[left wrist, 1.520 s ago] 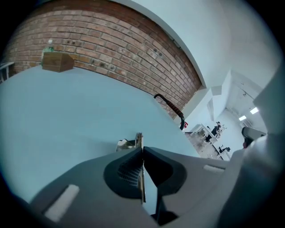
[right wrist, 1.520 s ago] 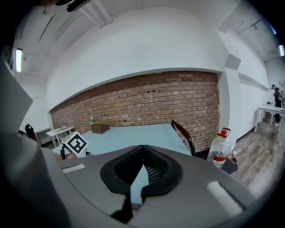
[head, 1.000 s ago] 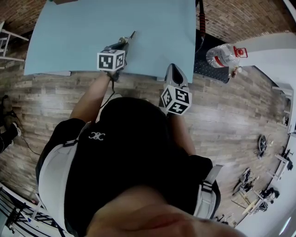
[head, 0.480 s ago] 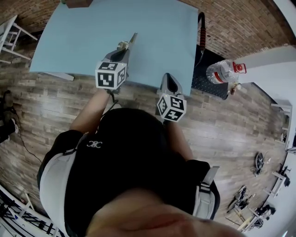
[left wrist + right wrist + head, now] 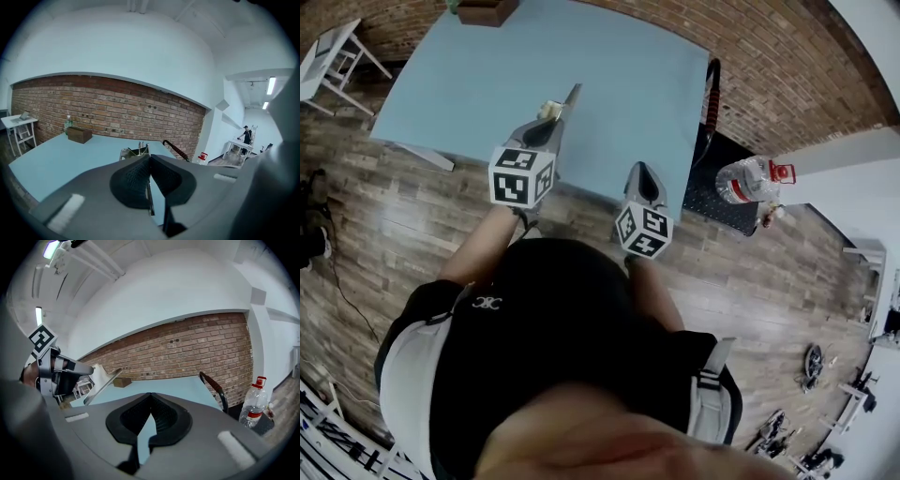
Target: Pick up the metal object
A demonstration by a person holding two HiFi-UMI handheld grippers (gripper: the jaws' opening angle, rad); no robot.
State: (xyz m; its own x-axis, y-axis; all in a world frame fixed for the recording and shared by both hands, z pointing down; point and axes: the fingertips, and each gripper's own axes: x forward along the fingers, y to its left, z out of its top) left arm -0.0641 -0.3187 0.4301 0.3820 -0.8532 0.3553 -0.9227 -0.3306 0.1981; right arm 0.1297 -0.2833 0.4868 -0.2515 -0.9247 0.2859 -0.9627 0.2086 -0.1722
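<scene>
Metal object (image 5: 568, 97) is held clamped between the jaws of the left gripper (image 5: 551, 118), at about 11 o'clock in the head view, over the near part of the blue table (image 5: 469, 84). In the left gripper view, a thin flat strip is seen pinched between the dark pads, and its bent far end (image 5: 135, 152) projects past the jaw tips toward 12 o'clock. From the right gripper view, the strip (image 5: 102, 382) is shown tilted upward and clear of the tabletop, at 9 o'clock.

The right gripper (image 5: 639, 171) is held just over the table's near edge, at roughly 3 o'clock from the left one and apart from it. Its jaws (image 5: 150, 397) are pressed together at the tips, and nothing is caught between them.

A wooden box (image 5: 486, 11) is set at the table's far edge, at 12 o'clock. A water bottle (image 5: 748, 180) is placed off the table at 2 o'clock, near a brick wall (image 5: 787, 75).
</scene>
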